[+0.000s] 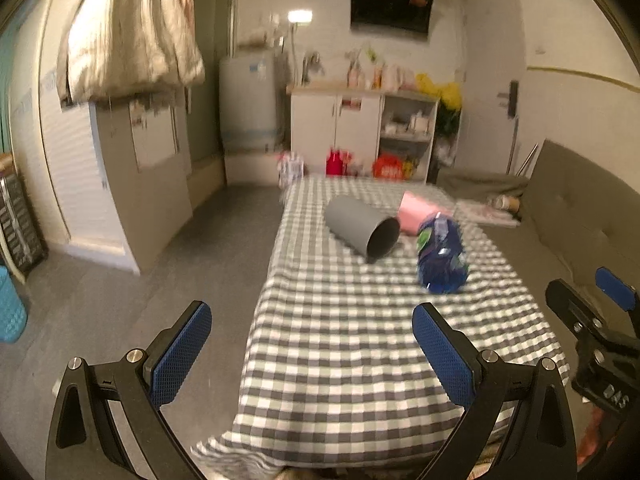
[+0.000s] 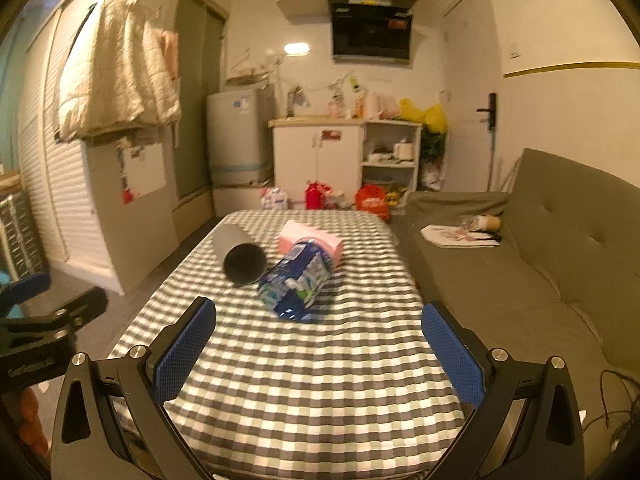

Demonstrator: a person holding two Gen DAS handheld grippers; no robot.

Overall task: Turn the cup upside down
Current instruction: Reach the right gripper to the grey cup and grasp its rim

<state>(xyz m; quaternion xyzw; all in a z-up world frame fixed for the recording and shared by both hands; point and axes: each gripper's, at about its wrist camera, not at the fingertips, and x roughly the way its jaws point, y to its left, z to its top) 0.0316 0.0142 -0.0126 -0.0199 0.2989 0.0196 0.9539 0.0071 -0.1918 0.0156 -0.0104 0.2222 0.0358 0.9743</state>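
A grey cup (image 1: pixel 361 227) lies on its side on the checkered table (image 1: pixel 340 340), its open mouth facing the near right. It also shows in the right wrist view (image 2: pixel 240 254), mouth towards the camera. My left gripper (image 1: pixel 312 344) is open and empty, well short of the cup, over the table's near left edge. My right gripper (image 2: pixel 320 344) is open and empty above the near part of the table (image 2: pixel 320 380). The right gripper also shows at the right edge of the left wrist view (image 1: pixel 600 312).
A blue plastic packet (image 1: pixel 441 257) lies right beside the cup's mouth, and a pink box (image 1: pixel 416 216) lies behind it. Both also show in the right wrist view, packet (image 2: pixel 298 280) and box (image 2: pixel 312 242). A grey sofa (image 2: pixel 540 260) runs along the table's right side.
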